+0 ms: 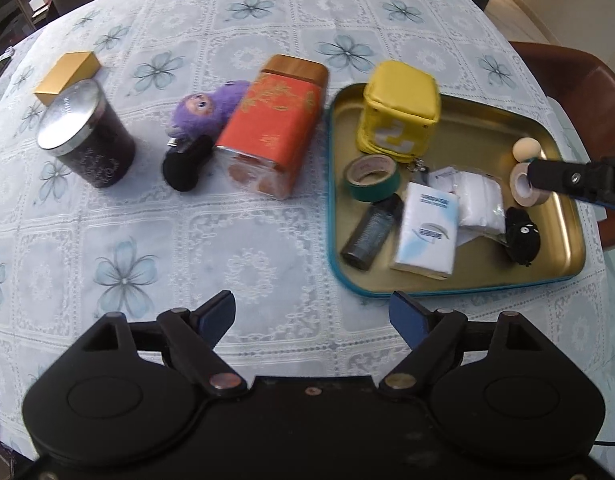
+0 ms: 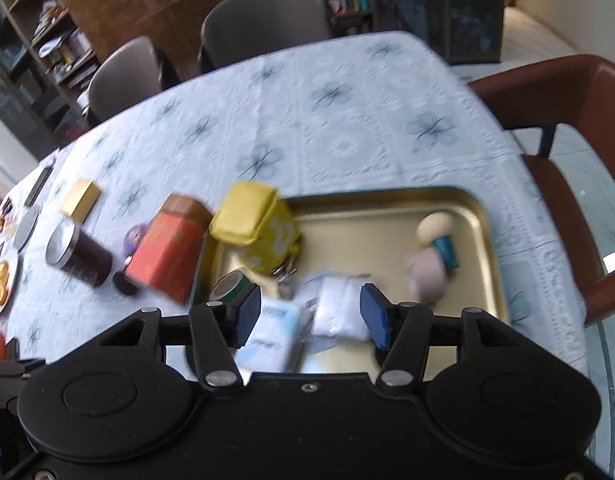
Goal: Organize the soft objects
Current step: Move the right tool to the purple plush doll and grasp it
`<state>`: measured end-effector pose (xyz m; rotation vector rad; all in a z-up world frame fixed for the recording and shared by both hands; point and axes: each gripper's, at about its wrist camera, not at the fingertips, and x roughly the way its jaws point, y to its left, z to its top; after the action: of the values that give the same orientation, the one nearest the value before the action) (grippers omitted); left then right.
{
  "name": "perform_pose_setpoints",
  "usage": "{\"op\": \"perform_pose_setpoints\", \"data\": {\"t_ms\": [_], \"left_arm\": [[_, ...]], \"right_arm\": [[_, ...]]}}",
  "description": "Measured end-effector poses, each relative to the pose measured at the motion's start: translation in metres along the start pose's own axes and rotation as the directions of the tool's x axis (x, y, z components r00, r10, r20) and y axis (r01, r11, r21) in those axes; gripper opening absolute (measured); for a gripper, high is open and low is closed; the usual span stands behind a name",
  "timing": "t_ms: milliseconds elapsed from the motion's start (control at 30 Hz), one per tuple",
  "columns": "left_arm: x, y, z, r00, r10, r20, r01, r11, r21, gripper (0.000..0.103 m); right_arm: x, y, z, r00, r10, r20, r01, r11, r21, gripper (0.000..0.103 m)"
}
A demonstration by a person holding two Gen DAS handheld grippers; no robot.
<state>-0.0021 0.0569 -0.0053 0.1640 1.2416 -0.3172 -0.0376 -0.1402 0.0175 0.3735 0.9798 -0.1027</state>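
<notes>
Lace-patterned tabletop (image 1: 267, 240) lies bare before the left hand-held gripper (image 1: 311, 314), its jaws wide apart and empty. Beyond stand a dark jar (image 1: 87, 136), a purple plush toy (image 1: 205, 108) and an orange tin (image 1: 273, 128). Rightward, the crowded gold tray (image 1: 563, 152) holds a yellow plush cube (image 1: 401, 108); the right hand-held gripper (image 2: 309, 318) hovers over the tray, jaws apart, seemingly empty.

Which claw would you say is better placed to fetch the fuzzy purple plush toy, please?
Left, probably. The left claw hangs open over bare tablecloth, on the side of the gold metal tray where the fuzzy purple plush toy lies. The right claw is open over the tray.
</notes>
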Motion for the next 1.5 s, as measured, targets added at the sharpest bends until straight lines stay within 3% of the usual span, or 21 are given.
{"op": "perform_pose_setpoints", "data": {"t_ms": [433, 600, 700, 1000, 1200, 1500], "left_arm": [[-0.013, 0.111, -0.011, 0.997, 0.060, 0.038, -0.054, 0.988, -0.147, 0.085], [-0.016, 0.148, -0.011, 0.998, 0.043, 0.043, -0.035, 0.983, -0.183, 0.090], [-0.013, 0.165, -0.010, 0.999, 0.018, 0.033, -0.012, 0.982, -0.187, 0.090], [0.000, 0.202, -0.009, 0.999, 0.034, 0.000, -0.033, 0.976, -0.217, 0.090], [0.012, 0.222, -0.007, 0.999, 0.025, -0.032, -0.033, 0.962, -0.272, 0.090], [0.034, 0.220, 0.007, 0.997, 0.041, -0.063, -0.057, 0.962, -0.265, 0.089]], "right_arm": [[0.022, 0.100, 0.000, 0.997, 0.062, 0.038, -0.058, 0.993, -0.100, 0.055], [0.040, 0.141, 0.002, 0.996, 0.084, -0.010, -0.085, 0.984, -0.157, 0.055], [0.053, 0.165, 0.002, 0.995, 0.091, -0.035, -0.096, 0.972, -0.215, 0.055], [0.090, 0.212, 0.018, 0.996, 0.035, -0.080, -0.064, 0.916, -0.397, 0.049], [0.111, 0.233, 0.035, 0.998, -0.018, -0.064, -0.020, 0.837, -0.547, 0.049], [0.163, 0.254, 0.043, 0.986, -0.090, -0.140, -0.059, 0.598, -0.799, 0.049]]}}
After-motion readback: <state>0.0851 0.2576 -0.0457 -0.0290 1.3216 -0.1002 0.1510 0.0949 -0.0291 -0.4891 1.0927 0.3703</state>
